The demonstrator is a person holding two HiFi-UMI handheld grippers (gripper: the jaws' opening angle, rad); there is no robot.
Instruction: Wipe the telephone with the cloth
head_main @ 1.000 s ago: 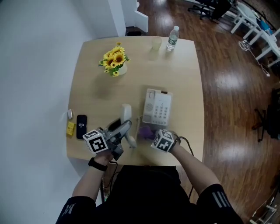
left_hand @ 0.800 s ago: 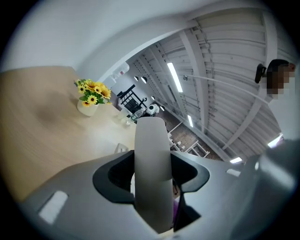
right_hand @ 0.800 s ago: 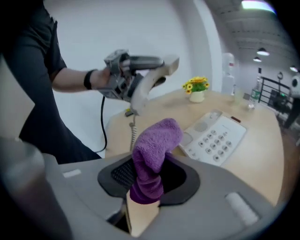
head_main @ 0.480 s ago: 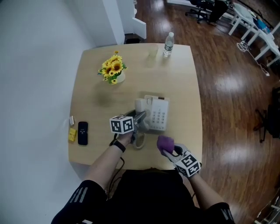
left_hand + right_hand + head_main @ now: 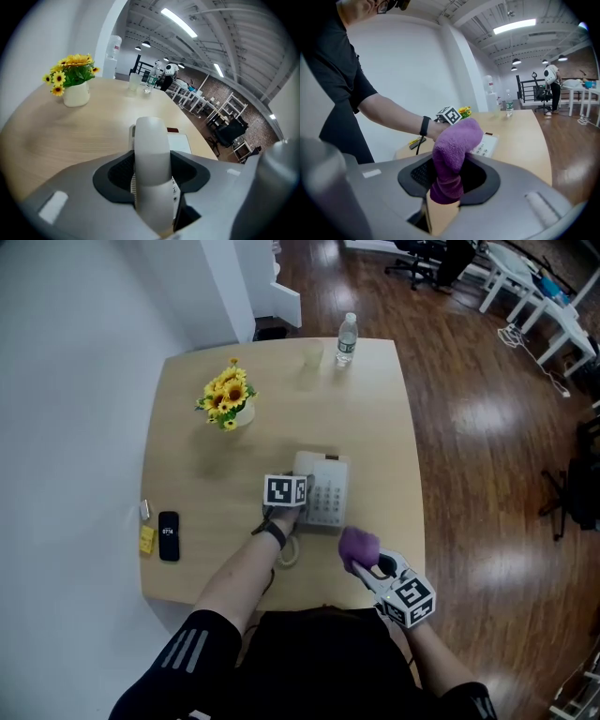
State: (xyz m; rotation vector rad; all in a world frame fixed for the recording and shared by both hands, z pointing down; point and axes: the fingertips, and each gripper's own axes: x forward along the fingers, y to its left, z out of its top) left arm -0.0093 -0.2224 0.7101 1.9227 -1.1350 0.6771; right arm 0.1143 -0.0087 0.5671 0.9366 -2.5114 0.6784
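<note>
Clamps the handset [image 5: 151, 150] in the left hand-held gripper [image 5: 151, 180] at the telephone [image 5: 330, 504]; pinches the cloth [image 5: 455, 138] in the right hand-held gripper [image 5: 447, 183].

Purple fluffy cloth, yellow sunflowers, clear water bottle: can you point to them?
purple fluffy cloth [image 5: 357, 546], head view, on its bunched top
yellow sunflowers [image 5: 223, 394], head view, on the middle blooms
clear plastic water bottle [image 5: 346, 338], head view, on its body

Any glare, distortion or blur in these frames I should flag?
Head view: glare streaks the wood floor, table evenly lit. Left gripper view: fisheye bends the table edge, corners black. Right gripper view: same vignette, ceiling light blown out, cloth sharp.
</note>
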